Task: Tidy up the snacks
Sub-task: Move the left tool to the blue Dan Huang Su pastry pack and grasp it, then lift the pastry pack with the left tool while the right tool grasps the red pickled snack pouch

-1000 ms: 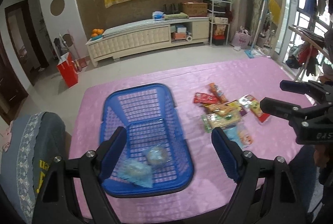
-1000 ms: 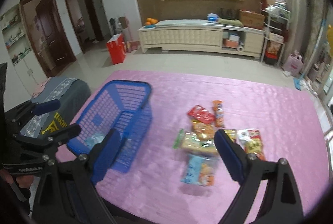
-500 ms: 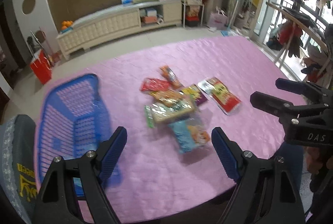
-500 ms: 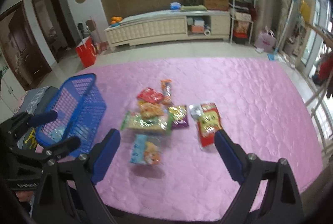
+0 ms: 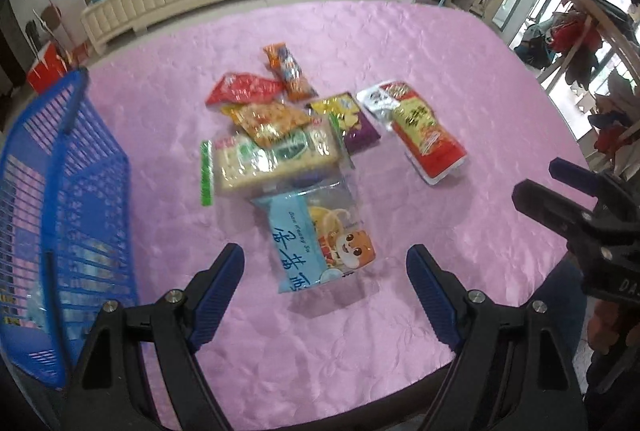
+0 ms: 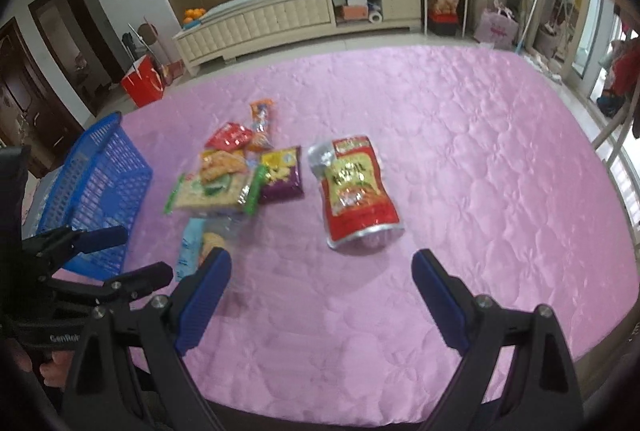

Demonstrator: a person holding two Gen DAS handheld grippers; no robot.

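We lower our left gripper (image 5: 325,265), spread and empty, squarely over the near blue pack (image 5: 316,239); our right gripper (image 6: 322,269), also spread, approaches the red pouch (image 6: 354,187).

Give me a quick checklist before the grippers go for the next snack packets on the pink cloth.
1. Left gripper open and empty: ok.
2. Right gripper open and empty: ok.
3. Light-blue cartoon packet lined up between the left jaws, with nothing lying on it: ok, though its far end sits close against the cracker pack.
4. Red pouch ahead of the right jaws, lying alone on the pink cloth: ok.
5. Blue basket within view at the left for the drop: ok.
6. Room left in the basket: cannot tell, its inside is blurred.
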